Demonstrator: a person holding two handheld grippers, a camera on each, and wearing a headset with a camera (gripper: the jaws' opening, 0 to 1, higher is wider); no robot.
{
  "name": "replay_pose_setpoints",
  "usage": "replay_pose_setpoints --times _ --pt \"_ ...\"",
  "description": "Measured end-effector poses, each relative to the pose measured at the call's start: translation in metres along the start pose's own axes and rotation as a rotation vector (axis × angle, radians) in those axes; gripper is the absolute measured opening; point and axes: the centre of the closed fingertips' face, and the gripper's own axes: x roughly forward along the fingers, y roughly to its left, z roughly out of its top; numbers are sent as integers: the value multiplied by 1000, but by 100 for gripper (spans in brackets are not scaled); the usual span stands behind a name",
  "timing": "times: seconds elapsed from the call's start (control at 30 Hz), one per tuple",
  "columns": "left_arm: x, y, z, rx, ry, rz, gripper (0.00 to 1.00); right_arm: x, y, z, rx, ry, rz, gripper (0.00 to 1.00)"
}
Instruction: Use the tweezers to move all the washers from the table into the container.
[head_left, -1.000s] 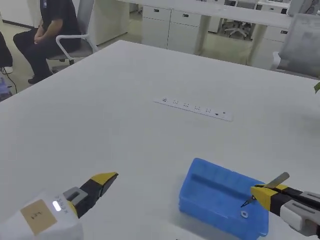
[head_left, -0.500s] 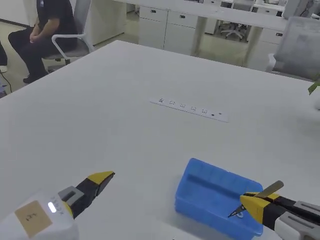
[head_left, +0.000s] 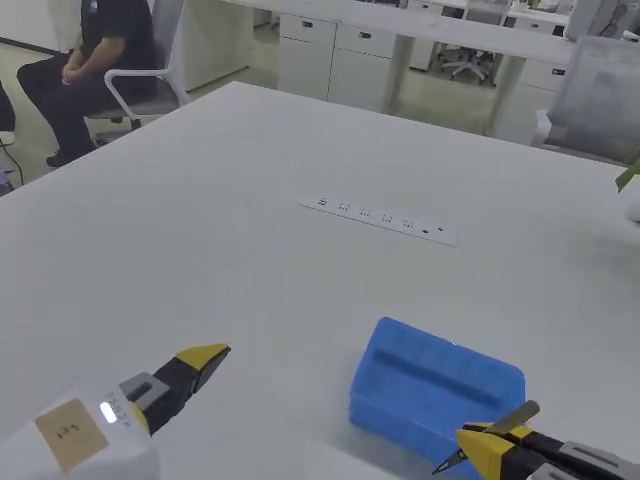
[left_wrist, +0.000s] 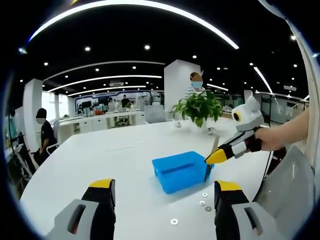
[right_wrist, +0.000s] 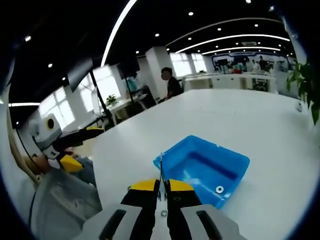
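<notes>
The blue container (head_left: 400, 412) stands near the table's front edge; in the right gripper view one washer (right_wrist: 219, 189) lies inside the container (right_wrist: 231, 182). My right gripper (right_wrist: 161, 187) is shut on the tweezers (right_wrist: 161, 172), held just short of the container's near corner. The tweezers' tip (head_left: 441, 467) hangs in front of the container in the head view. Several washers (left_wrist: 202, 203) lie on the table before the container (left_wrist: 180, 182). My left gripper (left_wrist: 162, 195) is open, with nothing between its jaws, and hovers at the left (head_left: 205, 360).
A flush socket strip (head_left: 378, 219) sits mid-table. A potted plant (left_wrist: 199, 107) stands at the table's far end. A person sits on a chair (head_left: 140, 95) beyond the far left corner. Desks and cabinets line the background.
My right gripper has drawn the tweezers back off the container toward the table's near edge. The left gripper has hardly moved.
</notes>
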Motion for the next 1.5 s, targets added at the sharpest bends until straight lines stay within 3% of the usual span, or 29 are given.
replay_pose_setpoints --times 0.4,0.9,1.03,1.27,1.5 --pt "0 0 -1 -1 5 -3 81 12 0 -31 36 69 12 4" --pt "-1 -1 -1 -2 6 -3 80 17 8 -34 -8 98 43 4" --pt "-1 -2 -2 -1 12 -8 80 15 7 -35 -88 110 17 4" --pt "0 -3 -3 3 18 -17 79 16 11 -39 -100 129 33 4" --pt "0 -4 -3 6 17 -18 79 17 16 -41 -189 153 38 3"
